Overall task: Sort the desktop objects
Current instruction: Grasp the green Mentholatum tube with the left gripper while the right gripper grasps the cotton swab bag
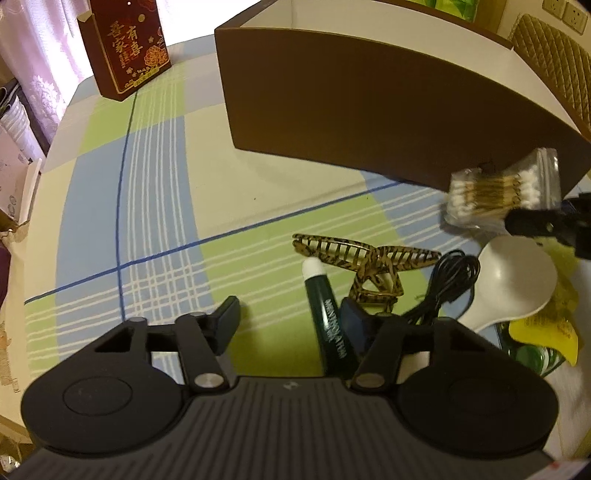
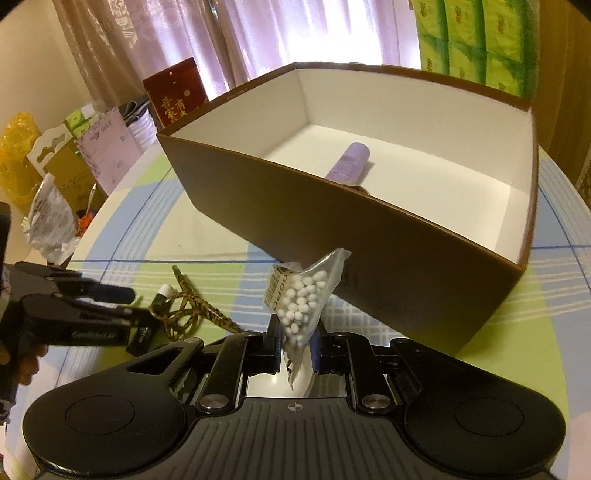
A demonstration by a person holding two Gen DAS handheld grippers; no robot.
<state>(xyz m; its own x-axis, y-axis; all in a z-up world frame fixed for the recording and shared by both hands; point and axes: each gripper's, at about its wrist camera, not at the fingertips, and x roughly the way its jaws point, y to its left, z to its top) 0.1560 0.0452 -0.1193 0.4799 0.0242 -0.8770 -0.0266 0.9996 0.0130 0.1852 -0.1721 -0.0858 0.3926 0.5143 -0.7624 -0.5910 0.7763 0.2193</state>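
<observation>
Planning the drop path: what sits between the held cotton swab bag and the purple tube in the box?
Only the brown box near wall, between cotton swab bag and purple tube, in the right wrist view.

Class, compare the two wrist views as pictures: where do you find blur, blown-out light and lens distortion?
Left wrist view: the bag of cotton swabs is motion-blurred, and the brown box bows from fisheye distortion. Right wrist view: the bag in the right gripper is sharp, the curtains are blown out by backlight, and the corners are black.

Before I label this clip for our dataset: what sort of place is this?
Probably a home room: a table with a checked cloth, sheer curtains, stacked tissue packs and household clutter around.
</observation>
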